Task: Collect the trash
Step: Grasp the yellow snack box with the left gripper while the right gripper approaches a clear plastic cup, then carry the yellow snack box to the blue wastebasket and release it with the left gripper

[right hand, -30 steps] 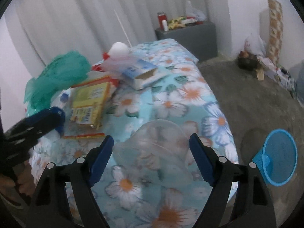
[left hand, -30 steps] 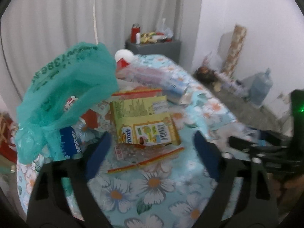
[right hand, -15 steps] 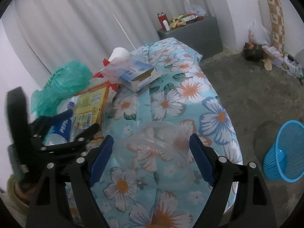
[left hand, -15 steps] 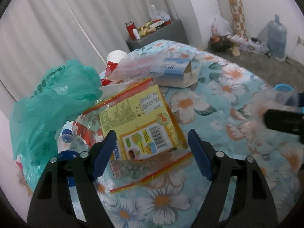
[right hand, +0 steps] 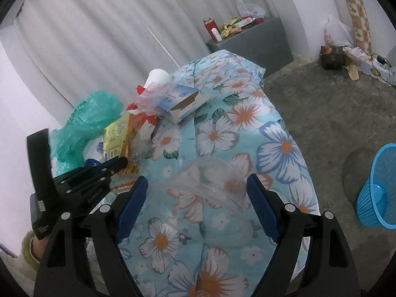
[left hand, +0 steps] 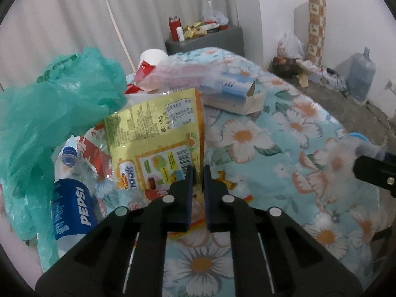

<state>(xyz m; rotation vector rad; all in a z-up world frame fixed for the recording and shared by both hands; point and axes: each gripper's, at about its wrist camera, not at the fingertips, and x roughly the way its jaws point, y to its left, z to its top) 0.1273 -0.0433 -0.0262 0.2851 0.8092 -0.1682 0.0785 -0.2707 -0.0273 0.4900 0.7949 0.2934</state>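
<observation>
The left gripper [left hand: 197,173] had just closed its jaws, and they pinched the lower right corner of a yellow snack packet [left hand: 158,143], lifting it off the flowered cloth [left hand: 247,136]; its back showed a barcode, "16g" and letters that read "naak". Just left of it a clear bottle [left hand: 70,208] with a blue label reading "PEPSI" lay on its side beside a crumpled green plastic bag [left hand: 49,113] whose dark print was too creased to read. The right gripper [right hand: 196,193] stood wide apart around a clear plastic container [right hand: 208,185], and I could not tell whether the pads pressed on it. Farther back lay an open blue-and-white carton [left hand: 232,91] with illegible small print, and a white cup [left hand: 153,57]. A blue mesh bin [right hand: 378,188] stood on the floor to the right.
</observation>
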